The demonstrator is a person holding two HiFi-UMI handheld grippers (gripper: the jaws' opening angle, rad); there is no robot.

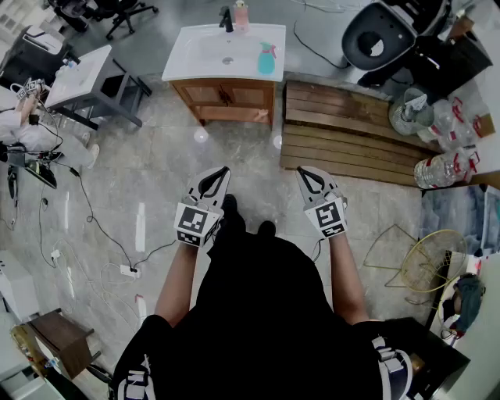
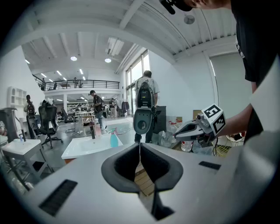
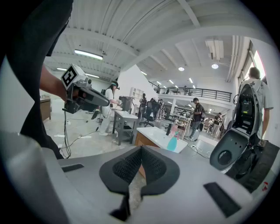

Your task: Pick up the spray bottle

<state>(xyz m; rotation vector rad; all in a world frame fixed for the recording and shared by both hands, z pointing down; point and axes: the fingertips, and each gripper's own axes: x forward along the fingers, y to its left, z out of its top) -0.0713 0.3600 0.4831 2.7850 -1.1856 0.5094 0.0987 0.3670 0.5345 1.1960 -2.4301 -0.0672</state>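
The person stands on the grey floor with both tongs held out in front, side by side and apart, well short of the vanity. The left tongs (image 2: 139, 148) are clenched, their pads meeting at the tip with nothing between them. The right tongs (image 3: 141, 151) are clenched too and hold nothing. The teal spray bottle (image 1: 266, 58) stands upright on the white sink top (image 1: 195, 62) of a wooden vanity cabinet (image 1: 226, 98), near the top's right edge and to the right of the drain. A black faucet (image 1: 226, 19) and a pink bottle (image 1: 241, 16) stand at the back edge of that top. A slatted wooden platform (image 1: 344, 129) lies just beside the cabinet on its right.
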